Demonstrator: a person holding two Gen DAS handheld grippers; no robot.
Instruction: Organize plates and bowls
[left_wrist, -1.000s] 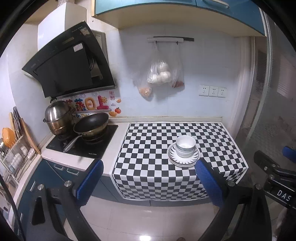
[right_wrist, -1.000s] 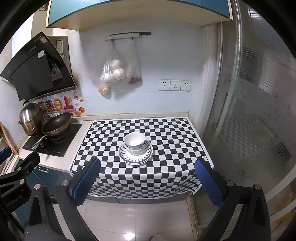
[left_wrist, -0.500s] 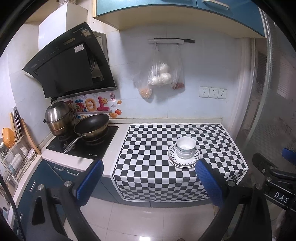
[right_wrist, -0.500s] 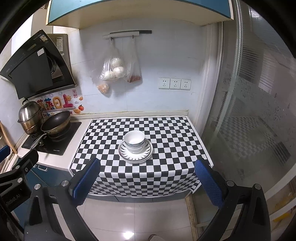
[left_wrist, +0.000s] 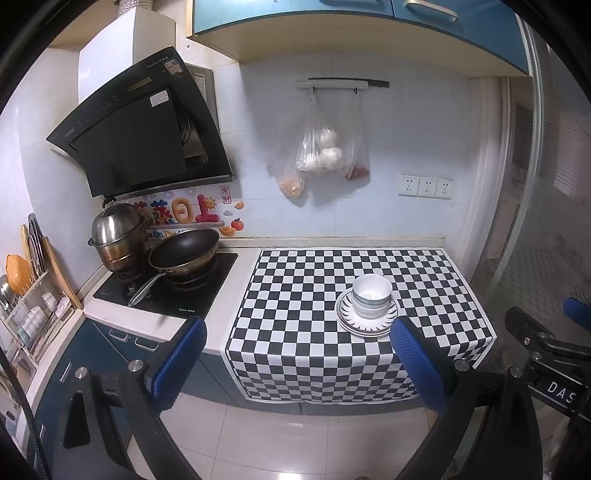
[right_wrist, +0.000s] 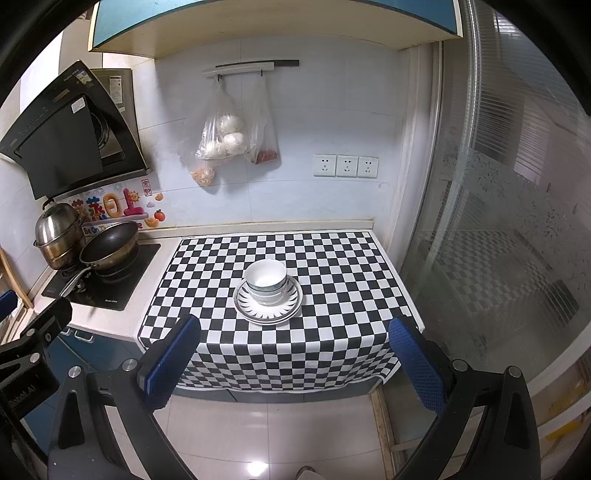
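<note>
White bowls (left_wrist: 371, 299) (right_wrist: 266, 280) stand nested on stacked plates (left_wrist: 347, 321) (right_wrist: 291, 306) with a black-and-white patterned rim, on the checkered cloth (left_wrist: 295, 295) (right_wrist: 332, 266) covering the counter. My left gripper (left_wrist: 299, 363) is open, held back from the counter over the floor, with nothing between its blue pads. My right gripper (right_wrist: 293, 363) is open and empty too, in front of the counter edge, with the stack straight ahead between its fingers. Each gripper's body shows at the side edge of the other's view.
A hob (left_wrist: 166, 288) at the left carries a frying pan (left_wrist: 184, 254) and a steel pot (left_wrist: 118, 236) under a black hood (left_wrist: 140, 140). Plastic bags (left_wrist: 321, 151) hang on the wall. A dish rack (left_wrist: 29, 314) is far left. Glass door (right_wrist: 498, 221) at right.
Both views have drifted slightly back and up from the counter. The bowls and plates have not moved, and both grippers stay open.
</note>
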